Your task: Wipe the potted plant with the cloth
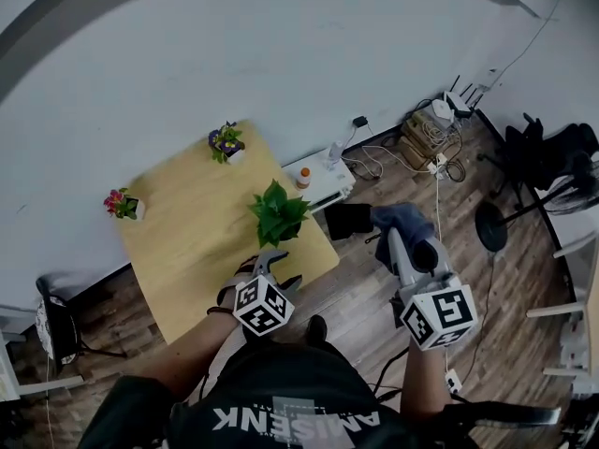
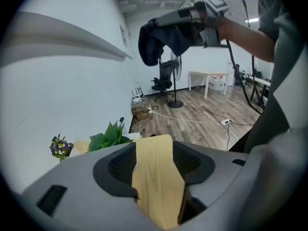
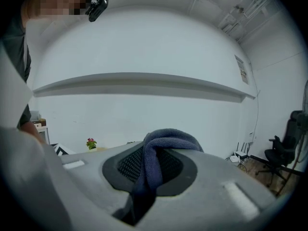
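The green potted plant (image 1: 278,215) stands near the right edge of the small wooden table (image 1: 187,251); it also shows in the left gripper view as leaves (image 2: 109,135) beyond the jaws. My left gripper (image 1: 279,271) hovers over the table's near corner, just short of the plant. Its jaws stand open with only bare tabletop between them (image 2: 154,160). My right gripper (image 1: 401,246) is to the right of the table, above the floor, shut on a dark blue cloth (image 1: 407,221). The cloth (image 3: 155,162) drapes over and between its pads.
Two small flower pots share the table: purple (image 1: 226,143) at the back, pink (image 1: 122,204) at the left edge. A low white unit (image 1: 318,183) with an orange bottle sits beside the table. Cables and a router (image 1: 440,124), an office chair (image 1: 552,152) and a fan base (image 1: 491,225) fill the floor at right.
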Demonstrator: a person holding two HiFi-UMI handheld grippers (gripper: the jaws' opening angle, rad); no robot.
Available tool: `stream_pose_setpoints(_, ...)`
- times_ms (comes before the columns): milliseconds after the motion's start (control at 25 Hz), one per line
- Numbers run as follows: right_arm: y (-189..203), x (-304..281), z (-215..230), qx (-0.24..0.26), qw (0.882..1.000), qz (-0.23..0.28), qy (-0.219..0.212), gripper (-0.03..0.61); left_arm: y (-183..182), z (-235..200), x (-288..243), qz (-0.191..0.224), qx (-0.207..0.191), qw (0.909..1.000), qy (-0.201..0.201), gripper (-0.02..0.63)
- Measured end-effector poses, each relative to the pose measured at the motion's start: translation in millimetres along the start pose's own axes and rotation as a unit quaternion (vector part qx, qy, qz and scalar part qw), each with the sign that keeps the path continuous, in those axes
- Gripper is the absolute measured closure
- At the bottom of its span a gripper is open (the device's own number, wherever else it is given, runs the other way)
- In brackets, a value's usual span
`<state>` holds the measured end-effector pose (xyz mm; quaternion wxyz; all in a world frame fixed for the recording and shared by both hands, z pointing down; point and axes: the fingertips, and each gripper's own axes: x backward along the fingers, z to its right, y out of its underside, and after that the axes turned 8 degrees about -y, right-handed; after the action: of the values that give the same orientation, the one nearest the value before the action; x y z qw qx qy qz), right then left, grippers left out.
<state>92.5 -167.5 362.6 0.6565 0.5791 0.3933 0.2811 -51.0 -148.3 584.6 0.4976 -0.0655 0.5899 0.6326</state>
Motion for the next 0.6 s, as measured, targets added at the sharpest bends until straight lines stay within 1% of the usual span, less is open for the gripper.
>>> stream_pose_setpoints(80,2.2,5.2,12.6,-0.001,1.0,0.0,-0.004,0.528,10.1,3.7,-21.6,-0.035,-0.024,0.999,-0.015,0.387)
stream_pose_setpoints(160,5.9,5.7,21.6,0.002,1.0,-0.003,-0.016,0.528,24.1,-0.8,-39.3,-0.072,-0.045,0.9956,-0.04,0.387)
stream_pose_setpoints(240,10.8,7.5,31.6,0.001,1.0,-0.006,-0.026,0.528,32.7,-6.1,-52.4,-0.098,-0.057,0.9918,-0.06,0.387)
stream_pose_setpoints(360,22.1,12.8,47.2,-0.007,0.999,-0.012,-0.034,0.528,38.0,-12.6,-63.4,-0.118,-0.045,0.9888,-0.078,0.387)
stream_pose_setpoints(440,29.6,16.4,56.0,-0.012,0.999,-0.017,-0.038,0.528,41.3,-19.1,-66.8,-0.128,-0.04,0.986,-0.099,0.387)
stream_pose_setpoints(520,34.7,18.7,64.6,-0.016,0.999,-0.021,-0.04,0.528,45.7,-28.0,-71.2,-0.141,-0.056,0.9808,-0.122,0.388)
stream_pose_setpoints(600,39.3,18.9,70.8,-0.019,0.999,-0.024,-0.044,0.528,52.2,-35.1,-76.2,-0.156,-0.068,0.9762,-0.135,0.388)
